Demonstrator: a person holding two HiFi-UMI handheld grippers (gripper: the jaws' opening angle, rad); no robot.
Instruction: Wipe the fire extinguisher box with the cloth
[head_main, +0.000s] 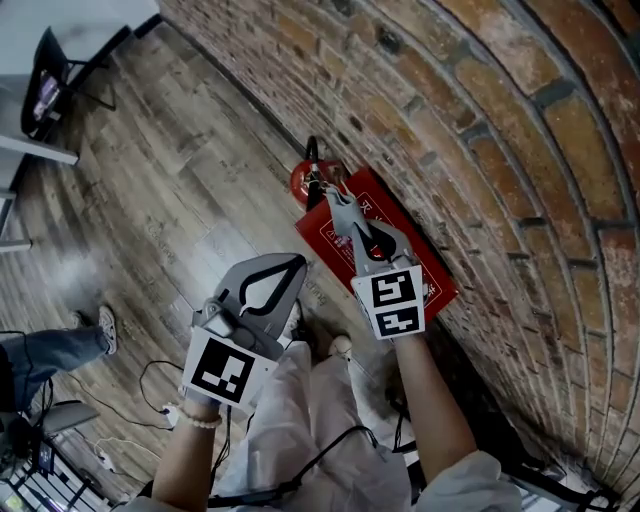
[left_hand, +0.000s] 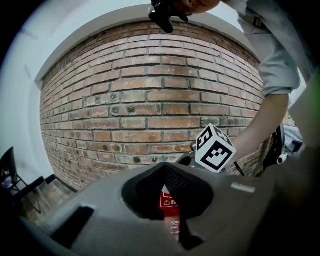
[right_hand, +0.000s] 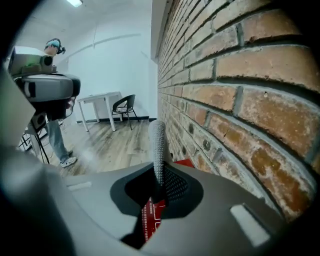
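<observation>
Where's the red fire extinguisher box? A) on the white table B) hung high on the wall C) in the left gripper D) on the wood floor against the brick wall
D: the head view shows the fire extinguisher box on the wood floor beside the brick wall.

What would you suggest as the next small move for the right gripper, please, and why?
Probably lower the right gripper until the cloth meets the top face of the fire extinguisher box. Its jaws are shut on the grey cloth, which is over the red box by the brick wall and seems not yet to touch it. The left gripper is shut, empty and off to the side.
</observation>
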